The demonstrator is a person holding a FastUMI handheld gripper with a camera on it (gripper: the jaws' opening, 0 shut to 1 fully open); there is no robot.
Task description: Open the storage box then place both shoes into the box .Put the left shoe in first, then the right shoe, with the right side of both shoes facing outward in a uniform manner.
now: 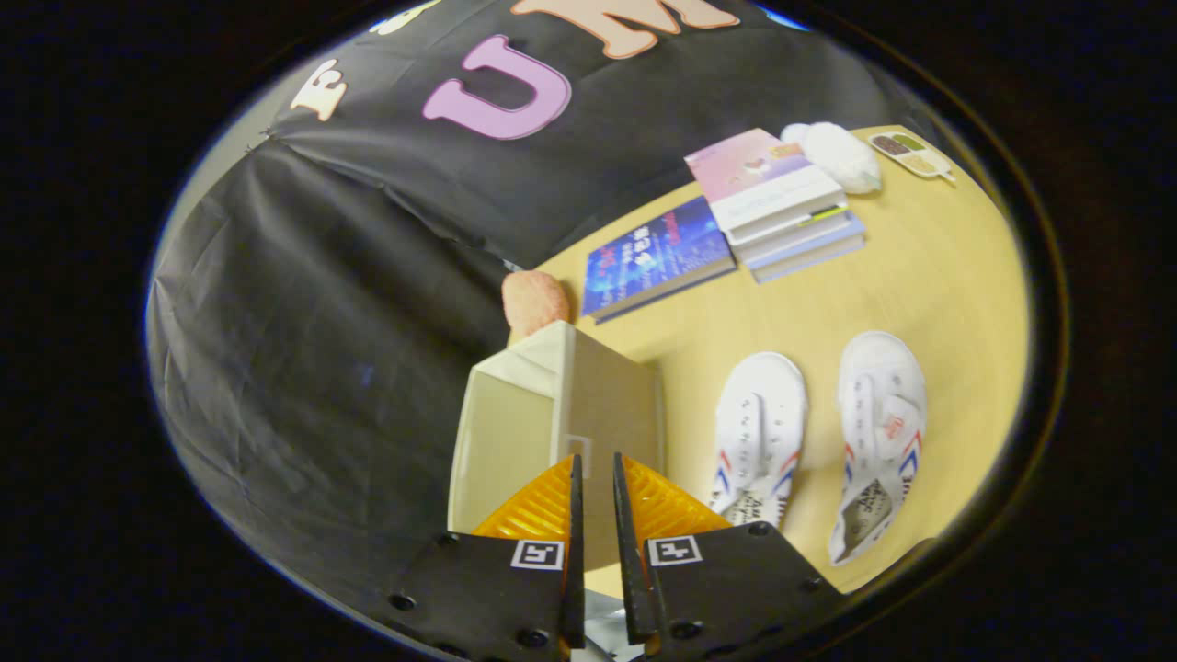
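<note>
My gripper (595, 464) is nearly closed on the thin front flap of the cream, rectangular cardboard storage box (515, 432), though I cannot be sure both fingers press it. The flap looks light and stiff, best pinched at its edge. The box interior seems empty. To the right, on the yellow wooden table (956, 276), wait two white canvas strap shoes, left (761, 428) and right (881, 432), soft and light; I would grip each at the heel collar.
</note>
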